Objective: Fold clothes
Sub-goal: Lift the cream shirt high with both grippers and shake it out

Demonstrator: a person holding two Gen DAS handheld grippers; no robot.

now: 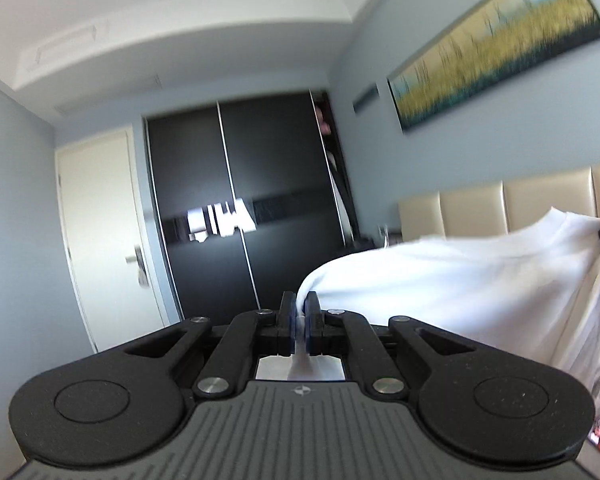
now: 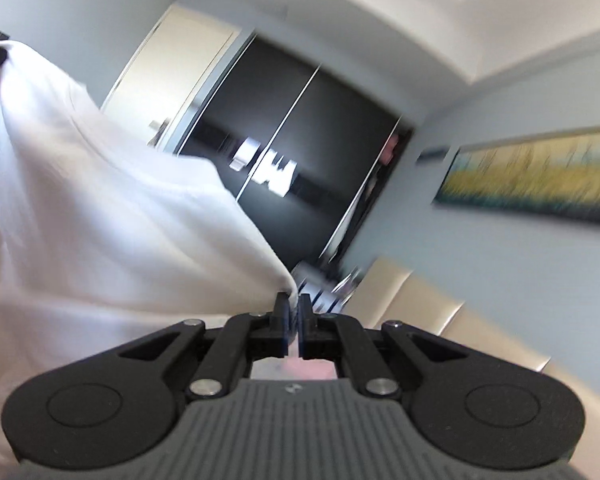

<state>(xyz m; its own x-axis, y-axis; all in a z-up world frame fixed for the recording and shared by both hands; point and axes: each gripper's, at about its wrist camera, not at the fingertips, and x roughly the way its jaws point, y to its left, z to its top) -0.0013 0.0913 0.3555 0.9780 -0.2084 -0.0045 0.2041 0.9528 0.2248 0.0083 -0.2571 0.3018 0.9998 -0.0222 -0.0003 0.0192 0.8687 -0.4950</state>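
While both claws pinched it, the white garment (image 1: 440, 280) spread rightward from the left gripper (image 1: 300, 312) at lower centre; in the right wrist view it filled the left side, clamped by the right gripper (image 2: 294, 312).

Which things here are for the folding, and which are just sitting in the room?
For the folding:
- white shirt
- left gripper, pinching the shirt
- right gripper, pinching the shirt

Just in the room:
- black wardrobe
- white door
- meadow painting
- padded headboard
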